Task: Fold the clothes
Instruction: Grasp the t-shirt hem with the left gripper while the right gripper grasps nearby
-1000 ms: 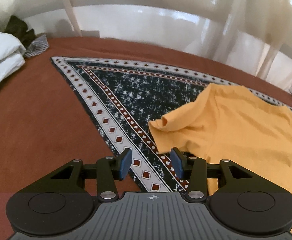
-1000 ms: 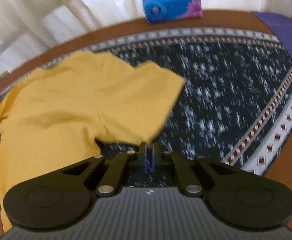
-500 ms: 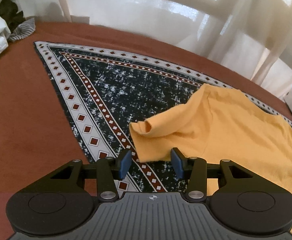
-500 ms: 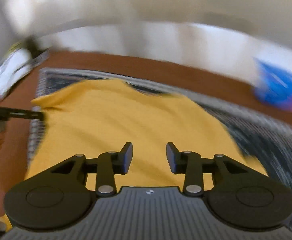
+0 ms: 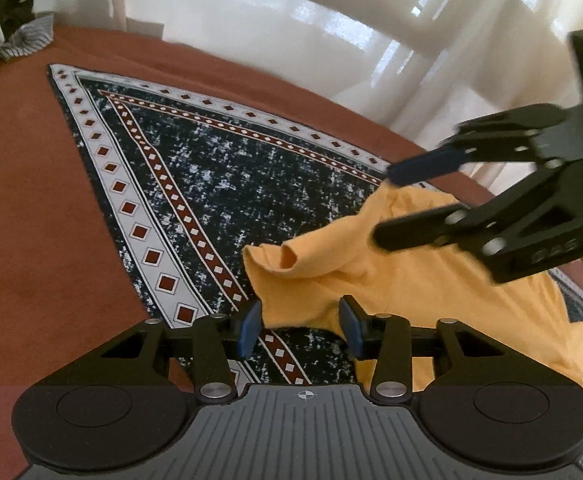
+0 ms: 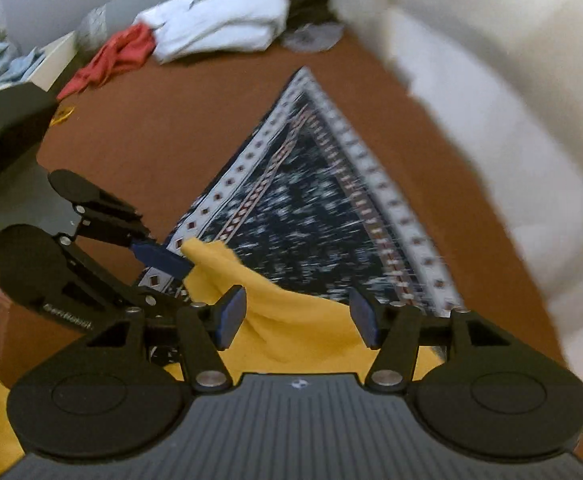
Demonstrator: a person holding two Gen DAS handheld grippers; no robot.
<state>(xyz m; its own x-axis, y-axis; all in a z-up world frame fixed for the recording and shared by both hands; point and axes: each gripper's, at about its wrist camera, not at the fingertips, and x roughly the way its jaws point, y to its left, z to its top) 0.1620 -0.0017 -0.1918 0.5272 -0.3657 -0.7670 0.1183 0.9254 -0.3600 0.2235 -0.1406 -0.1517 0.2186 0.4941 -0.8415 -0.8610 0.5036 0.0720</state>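
Nothing here really counts as a container, everything just lies loose on the brown bed cover [image 5: 31, 208]. Count-wise: two grippers, one yellow shirt, one patterned cloth, and a heap of other laundry at the far end.

Nearest in the left wrist view, the left gripper [image 5: 299, 326] has its blue pads spread apart, and the near edge of the yellow shirt [image 5: 411, 292] sits right between them, not pinched. The sleeve [image 5: 279, 258] pokes out to the left with its opening facing up, and the rest of the shirt runs off to the right, a bit rumpled.

The right gripper [image 5: 387, 204] comes in from the right, over the far part of the shirt. Its fingers are parted too, one blue pad [image 5: 427, 166] over the shirt's far edge; I can't tell if it's touching the fabric. In the right wrist view the right gripper [image 6: 297, 316] has shirt fabric bunched up between its open fingers, and the left gripper [image 6: 163, 260] shows on the left with a pad at the shirt's sleeve tip.

Under the shirt is the patterned cloth [image 5: 219, 184], dark speckled middle with a white and red diamond border. Its corner points to the far left and it lies flat. There's a wide stretch of bare brown cover left of the cloth's border.

Far end: a laundry pile [image 6: 219, 20] with white, red and dark pieces, well apart from the shirt. The right side is bounded by pale curtains [image 5: 431, 48].
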